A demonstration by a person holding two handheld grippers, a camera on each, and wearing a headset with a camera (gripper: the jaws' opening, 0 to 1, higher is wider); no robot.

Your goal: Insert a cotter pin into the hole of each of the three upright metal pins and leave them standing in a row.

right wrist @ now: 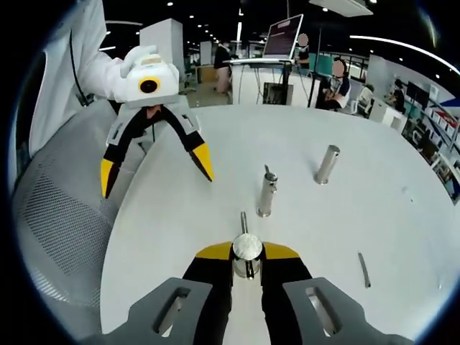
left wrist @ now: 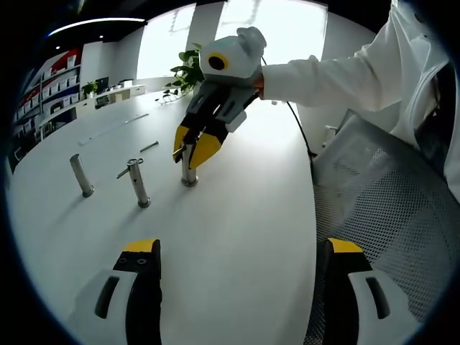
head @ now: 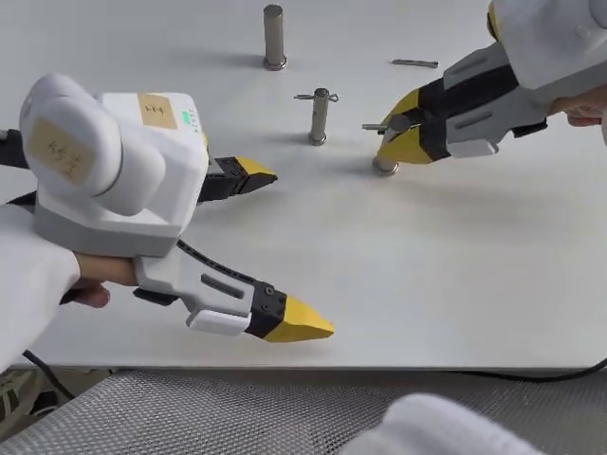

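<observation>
Steel pins are stood upright in a slanting row on the white worktop (head: 427, 265): the far pin (head: 274, 36) at the far left, the middle pin (head: 320, 118) next, and the near pin (head: 385, 165) at the right. The middle pin is crossed near its top by a cotter (head: 316, 96). A second cotter (head: 374, 126) is seen sticking out to the left from the top of the near pin; whether it is fully through the hole cannot be told. The near pin's head is clamped between the yellow jaws of the right hand-held gripper (head: 394, 133), which comes in from the far right. A third cotter (head: 414, 63) is laid flat on the worktop at the far right, apart from the pins. The left hand-held gripper (head: 299, 251) is held over the near left of the worktop, released, its jaws spread wide, well apart from the pins.
</observation>
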